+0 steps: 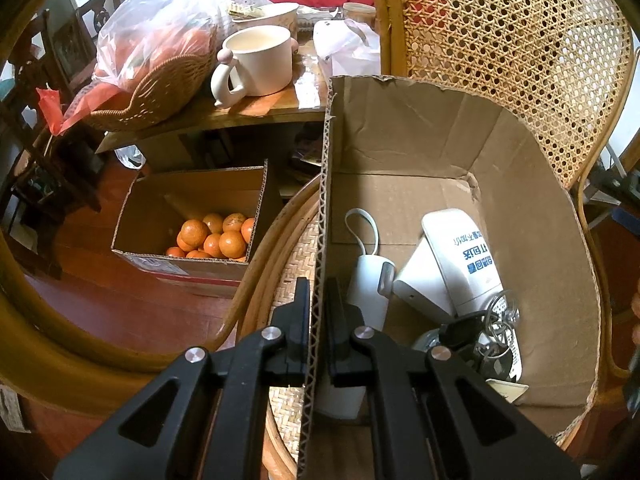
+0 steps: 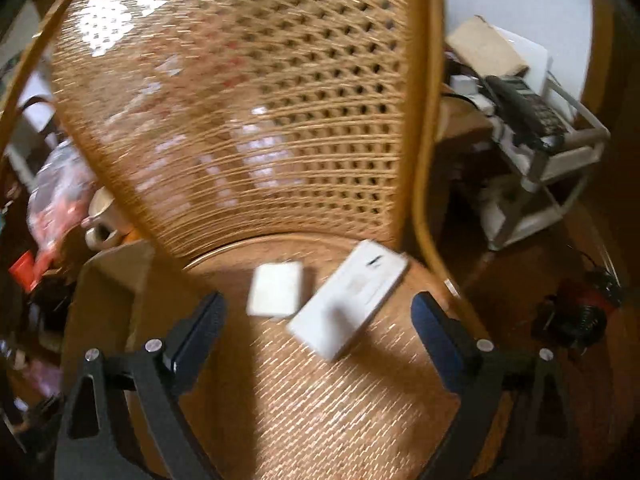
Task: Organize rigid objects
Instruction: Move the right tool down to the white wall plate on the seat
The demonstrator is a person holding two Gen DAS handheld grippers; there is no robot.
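Observation:
My left gripper [image 1: 318,292] is shut on the left wall of a cardboard box [image 1: 400,152] that stands on a rattan chair seat. Inside the box lie a small white device with a loop strap [image 1: 368,280], a white device with blue print [image 1: 460,264] and a bunch of keys on rings [image 1: 492,328]. In the blurred right wrist view, my right gripper [image 2: 320,320] stands wide open above the woven seat [image 2: 320,408]. Just ahead of its fingers lie a long white box [image 2: 352,296] and a small white square box [image 2: 276,288]. Nothing sits between the jaws.
A second cardboard box of oranges [image 1: 216,236] sits on the floor to the left. The table behind holds a cream mug [image 1: 256,64], a wicker basket [image 1: 160,88] and plastic bags. The cane chair back [image 2: 248,100] rises behind the seat; a white rack [image 2: 540,152] stands at right.

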